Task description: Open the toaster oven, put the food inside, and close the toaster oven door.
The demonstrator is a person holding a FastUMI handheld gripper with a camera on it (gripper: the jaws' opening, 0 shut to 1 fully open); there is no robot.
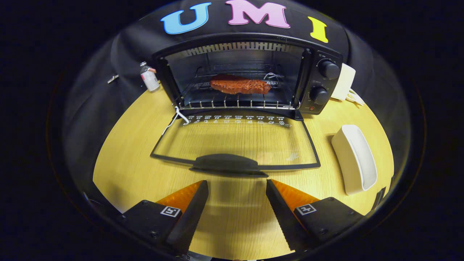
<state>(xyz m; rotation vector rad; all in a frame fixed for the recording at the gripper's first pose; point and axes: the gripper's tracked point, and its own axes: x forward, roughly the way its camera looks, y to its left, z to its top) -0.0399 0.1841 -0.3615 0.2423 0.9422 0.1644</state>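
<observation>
Gripper point(237, 188) hung low over the worktop point(127, 152), fingers spread wide, nothing between them but bare wood. It held nothing.

Oven point(319, 72) stood at the far side of the worktop, against the booth wall, and serves as the landmark here. Its door point(235, 139) was folded fully down, lying flat on the worktop in front of the oven, glass pane up, wood grain showing through it. The door handle point(224, 165) sat on the door's near edge, just ahead of the fingertips and roughly centred between them, not touched by either.

Food point(240, 85), a reddish-brown slab, lay inside the oven on the wire rack point(235, 105), about mid-depth in the cavity and slightly toward the knob side. Rack's front bar sat just behind the door hinge.

Two knobs point(328, 69) were stacked on the oven's control panel, on the side away from the bottle. A small light or button sat below the lower knob; too small to tell which.

A white dish point(357, 159), long and narrow, lay on the worktop beside the open door, on the knob side, well apart from the fingers. A white box point(344, 81) stood just beside the oven's knob side, further back. A small bottle point(148, 77) stood at the oven's other side, near the wall. A thin white cord point(174, 117) trailed by the door hinge on the bottle side.
</observation>
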